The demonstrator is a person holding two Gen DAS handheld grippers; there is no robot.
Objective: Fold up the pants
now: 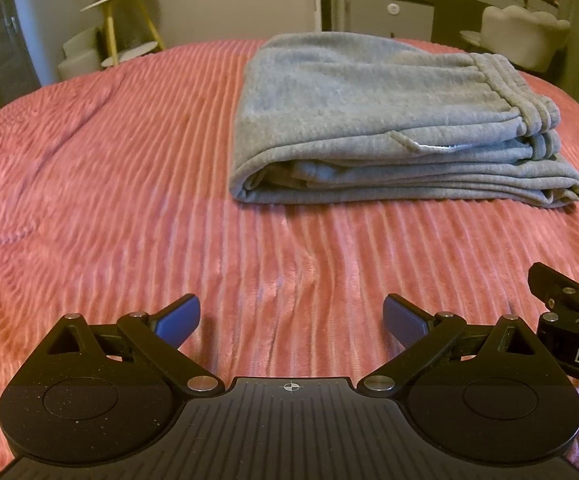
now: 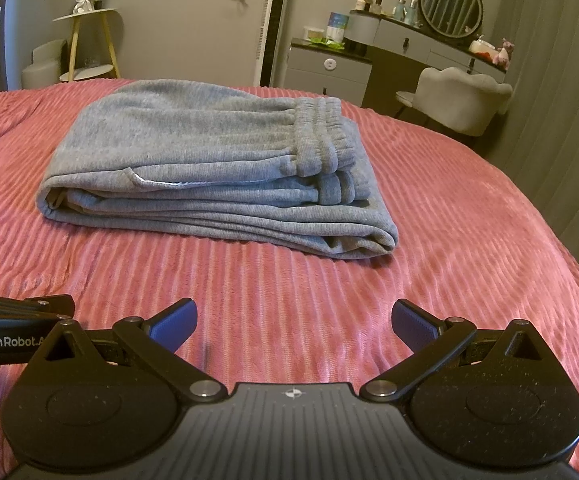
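Observation:
Grey sweatpants [image 1: 389,120] lie folded into a thick stack on the pink ribbed bedspread [image 1: 109,200], waistband on top at the right. The right wrist view shows the same pants [image 2: 209,172] left of centre. My left gripper [image 1: 291,320] hovers over the bedspread well short of the stack, open, blue pads spread wide and empty. My right gripper [image 2: 293,324] is also open and empty, equally far back. Part of the right gripper's body [image 1: 569,320] shows at the left view's right edge, and the left gripper's body [image 2: 13,328] shows at the right view's left edge.
A yellow-legged side table [image 2: 89,40] stands beyond the bed at left. A grey dresser [image 2: 329,68], a vanity with round mirror [image 2: 449,4] and a pale chair [image 2: 457,96] stand beyond at right. The bedspread stretches bare around the stack.

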